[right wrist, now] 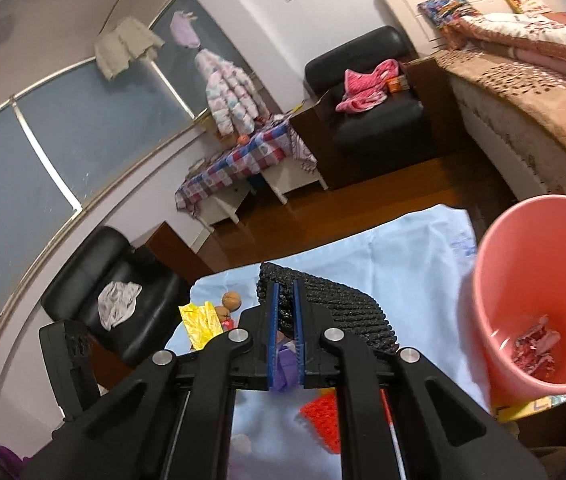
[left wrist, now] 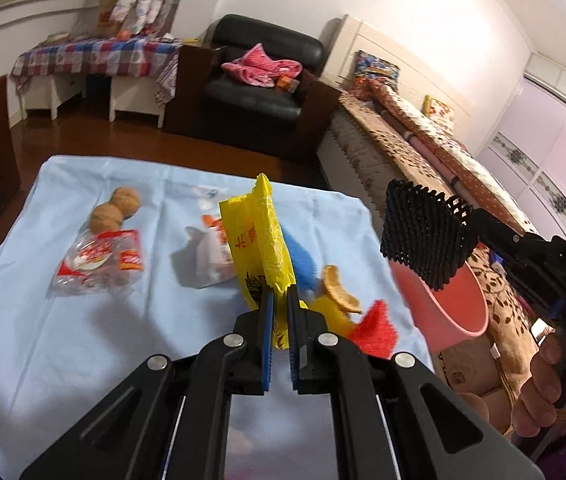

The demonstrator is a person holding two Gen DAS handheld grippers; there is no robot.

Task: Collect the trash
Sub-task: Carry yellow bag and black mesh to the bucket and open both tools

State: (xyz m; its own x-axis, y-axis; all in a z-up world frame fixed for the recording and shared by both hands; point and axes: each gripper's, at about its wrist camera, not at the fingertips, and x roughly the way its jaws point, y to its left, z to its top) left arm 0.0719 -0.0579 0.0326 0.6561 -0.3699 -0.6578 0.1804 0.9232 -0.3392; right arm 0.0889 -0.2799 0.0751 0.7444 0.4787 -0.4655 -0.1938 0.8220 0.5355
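Note:
My left gripper point(left wrist: 279, 294) is shut on a yellow wrapper point(left wrist: 259, 232) and holds it up over the light blue cloth point(left wrist: 63, 344). My right gripper point(right wrist: 287, 292) is shut on a black foam net point(right wrist: 347, 312), which hangs above the pink bin point(left wrist: 459, 304) in the left wrist view. The pink bin point(right wrist: 523, 264) stands at the right edge of the cloth with pink scraps point(right wrist: 535, 346) at its bottom. On the cloth lie two walnuts point(left wrist: 117, 208), a clear red-printed wrapper point(left wrist: 99, 262), a white and orange wrapper point(left wrist: 213, 248), an orange peel point(left wrist: 339, 290), a red net piece point(left wrist: 375, 326) and a blue scrap point(left wrist: 299, 260).
A bed point(left wrist: 423, 152) with a brown patterned cover runs along the right. A black armchair point(left wrist: 259, 80) with pink cloth and a checked table point(left wrist: 95, 56) stand at the back. A second black chair point(right wrist: 123, 300) is at the left. A hand point(left wrist: 543, 392) holds the right gripper.

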